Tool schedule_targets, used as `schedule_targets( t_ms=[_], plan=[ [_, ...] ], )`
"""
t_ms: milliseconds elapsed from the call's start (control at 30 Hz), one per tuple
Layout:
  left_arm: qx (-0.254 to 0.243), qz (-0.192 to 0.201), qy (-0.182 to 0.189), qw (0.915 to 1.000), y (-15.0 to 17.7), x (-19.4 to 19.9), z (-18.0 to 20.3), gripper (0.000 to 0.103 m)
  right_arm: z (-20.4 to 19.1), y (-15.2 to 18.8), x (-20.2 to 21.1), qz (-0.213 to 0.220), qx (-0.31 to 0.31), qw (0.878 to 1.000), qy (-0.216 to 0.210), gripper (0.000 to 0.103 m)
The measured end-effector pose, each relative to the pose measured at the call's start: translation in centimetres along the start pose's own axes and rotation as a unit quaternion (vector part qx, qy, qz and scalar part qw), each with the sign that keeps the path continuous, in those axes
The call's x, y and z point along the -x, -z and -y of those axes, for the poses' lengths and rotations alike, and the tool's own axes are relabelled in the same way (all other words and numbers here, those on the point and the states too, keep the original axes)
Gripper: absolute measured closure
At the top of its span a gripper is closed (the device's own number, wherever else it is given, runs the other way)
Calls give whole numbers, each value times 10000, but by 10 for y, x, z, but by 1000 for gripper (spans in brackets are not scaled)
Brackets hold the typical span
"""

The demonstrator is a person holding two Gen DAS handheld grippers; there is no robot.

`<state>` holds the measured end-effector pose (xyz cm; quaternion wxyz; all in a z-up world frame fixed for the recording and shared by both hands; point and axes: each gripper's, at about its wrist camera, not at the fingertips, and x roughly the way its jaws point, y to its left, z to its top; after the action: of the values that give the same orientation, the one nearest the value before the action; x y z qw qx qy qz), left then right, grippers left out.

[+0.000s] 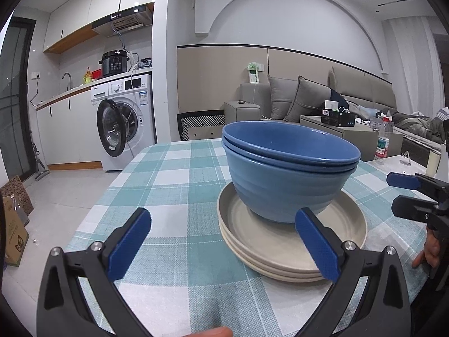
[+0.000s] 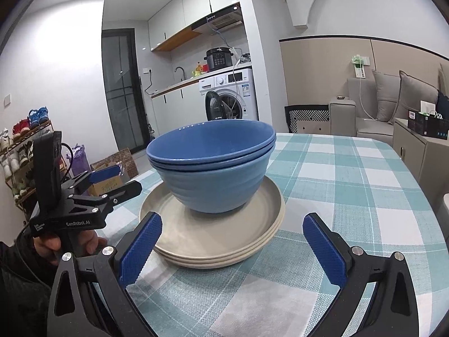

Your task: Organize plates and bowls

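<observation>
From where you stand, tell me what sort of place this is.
Likely a small open-plan flat: a washing machine under a kitchen counter, a grey sofa, and a dining table with a checked cloth.

White kitchen, washing machine point(image 1: 123, 120); grey sofa point(image 1: 350, 95), perhaps occupied.

Two blue bowls point(image 1: 289, 165) are counted, nested one inside the other. Three beige plates point(image 1: 280, 241) are counted beneath them in a stack, told apart by their rims. Two grippers are seen, a left gripper point(image 1: 224, 244) and a right gripper point(image 2: 233, 248), each fitted with two blue-padded fingers point(image 2: 140, 248). One checked tablecloth point(image 1: 174, 174) is seen, and one clear plastic bottle point(image 1: 383, 141) is counted on it.
</observation>
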<state>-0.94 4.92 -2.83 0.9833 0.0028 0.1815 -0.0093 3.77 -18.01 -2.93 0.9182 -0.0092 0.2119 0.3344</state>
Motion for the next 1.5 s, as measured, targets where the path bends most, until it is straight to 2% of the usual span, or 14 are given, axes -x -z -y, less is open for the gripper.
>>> schedule_targets(
  t_ms=[600,1500],
  plan=[
    [-147,-53,256,9996,3,-2,5,0,-1,2,0,-36,4,10000,-46,1],
    [-196,-82,266,9994,3,-2,7,0,-3,4,-1,-46,19,10000,-46,1]
  ],
)
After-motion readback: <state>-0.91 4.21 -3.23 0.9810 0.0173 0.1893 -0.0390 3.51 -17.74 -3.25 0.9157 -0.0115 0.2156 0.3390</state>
